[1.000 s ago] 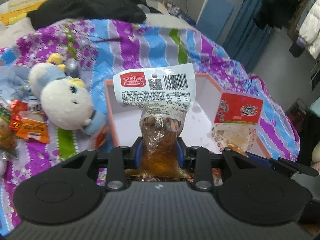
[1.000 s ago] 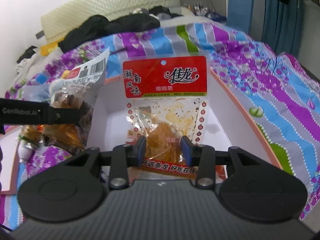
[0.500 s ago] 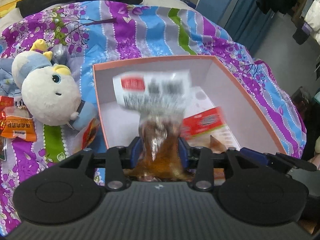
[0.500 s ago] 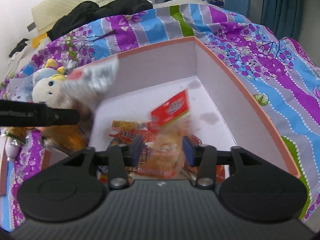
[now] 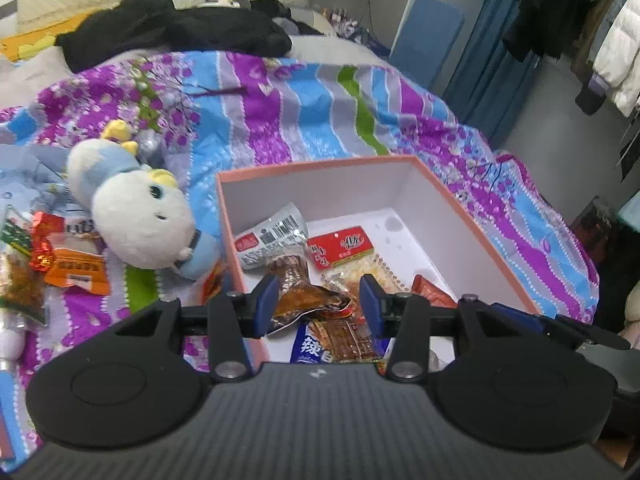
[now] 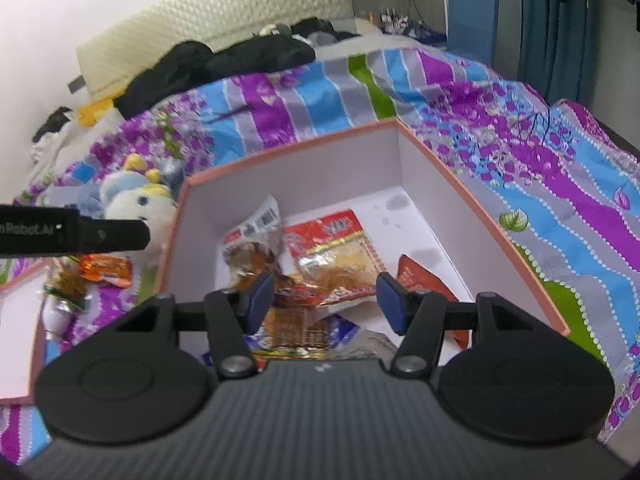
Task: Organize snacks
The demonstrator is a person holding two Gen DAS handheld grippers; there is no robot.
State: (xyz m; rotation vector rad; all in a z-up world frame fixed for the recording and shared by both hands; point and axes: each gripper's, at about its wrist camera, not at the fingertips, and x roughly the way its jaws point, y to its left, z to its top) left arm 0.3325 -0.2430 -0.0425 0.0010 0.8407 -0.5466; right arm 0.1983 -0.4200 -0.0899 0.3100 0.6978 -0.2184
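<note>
Below both gaping claws — left (image 5: 318, 306), right (image 6: 326, 300) — seemingly untouched snack packets (image 5: 296, 264) lie in the box (image 5: 472, 216).

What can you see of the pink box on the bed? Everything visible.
The pink box is open-topped, seemingly cardboard, with salmon-pink outer faces and rim and white inside walls and floor bearing a few grey spots. It sits upright on the striped floral bedspread, beside a plush toy. Several snack packets lie loose inside, mostly at the near end. Neither set of tongs touches it.
</note>
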